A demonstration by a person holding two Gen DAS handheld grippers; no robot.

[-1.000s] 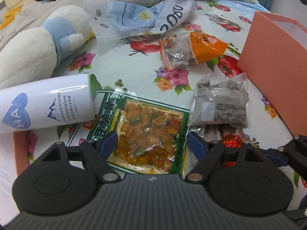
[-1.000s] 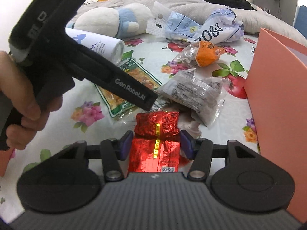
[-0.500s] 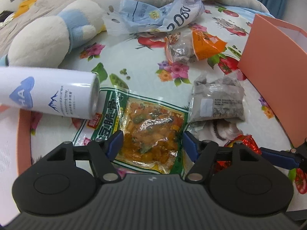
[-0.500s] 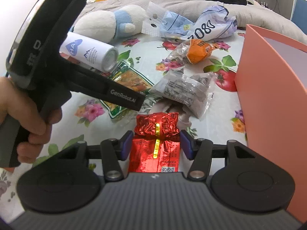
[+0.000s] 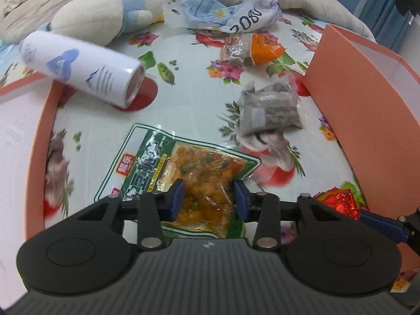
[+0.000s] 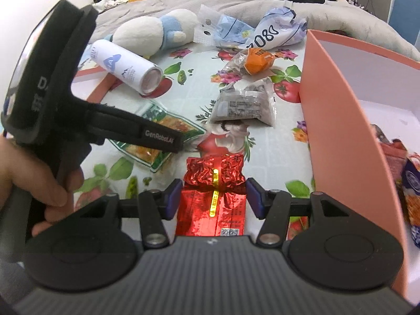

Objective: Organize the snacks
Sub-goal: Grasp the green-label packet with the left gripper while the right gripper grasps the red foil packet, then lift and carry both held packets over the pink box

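A green snack packet (image 5: 168, 162) with orange contents lies on the flowered sheet, its near end between the pads of my left gripper (image 5: 209, 195). The jaws are closing and the pads press on its bunched sides. My right gripper (image 6: 214, 197) is shut on a red foil packet (image 6: 214, 181), held above the sheet beside the pink box (image 6: 341, 120). In the left wrist view the red foil packet (image 5: 338, 203) shows at the lower right. In the right wrist view a hand (image 6: 39, 181) holds the left gripper, whose finger (image 6: 162, 140) hangs over the green packet (image 6: 160, 128).
A grey packet (image 5: 270, 110), an orange packet (image 5: 262, 48), a white can (image 5: 78, 71), a plush toy (image 5: 99, 13) and a crumpled blue-white bag (image 5: 236, 13) lie further back. The pink box (image 5: 354, 92) holds some snacks (image 6: 409, 183). A pink-rimmed lid (image 5: 39, 131) lies at left.
The left jaws have narrowed onto the green packet, which has come away from the white can. The right gripper has carried the red foil packet along the box; the box's inside now shows.
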